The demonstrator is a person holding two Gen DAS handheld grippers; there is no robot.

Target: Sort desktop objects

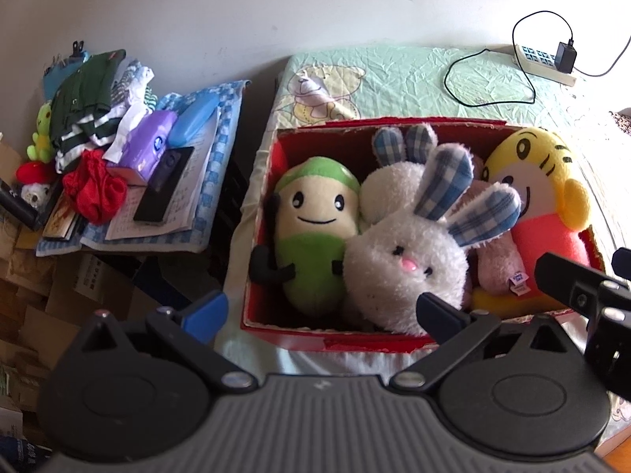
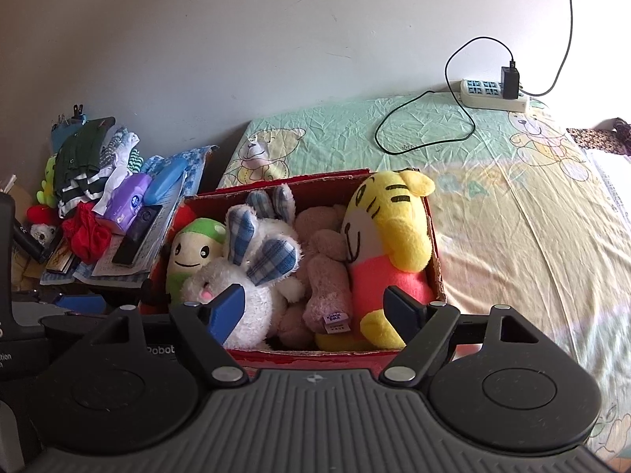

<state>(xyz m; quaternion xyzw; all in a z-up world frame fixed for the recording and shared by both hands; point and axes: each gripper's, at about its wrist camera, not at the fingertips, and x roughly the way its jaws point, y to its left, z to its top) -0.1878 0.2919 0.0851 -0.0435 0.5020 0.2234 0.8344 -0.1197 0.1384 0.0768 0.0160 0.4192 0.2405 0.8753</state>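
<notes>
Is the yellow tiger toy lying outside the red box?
No, the yellow tiger toy sits inside the red box, at its right end beside the pink plush.

Left gripper (image 1: 321, 311): jaws spread wide, nothing between the fingers, aimed steeply downward. Right gripper (image 2: 315, 309): jaws at full spread, nothing clamped between the pads, aimed downward at a shallower angle. The two grippers sit close beside each other.

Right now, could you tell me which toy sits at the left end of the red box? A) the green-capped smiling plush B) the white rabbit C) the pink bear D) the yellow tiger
A: the green-capped smiling plush lies against the red box's left wall, beside the white rabbit.
</notes>
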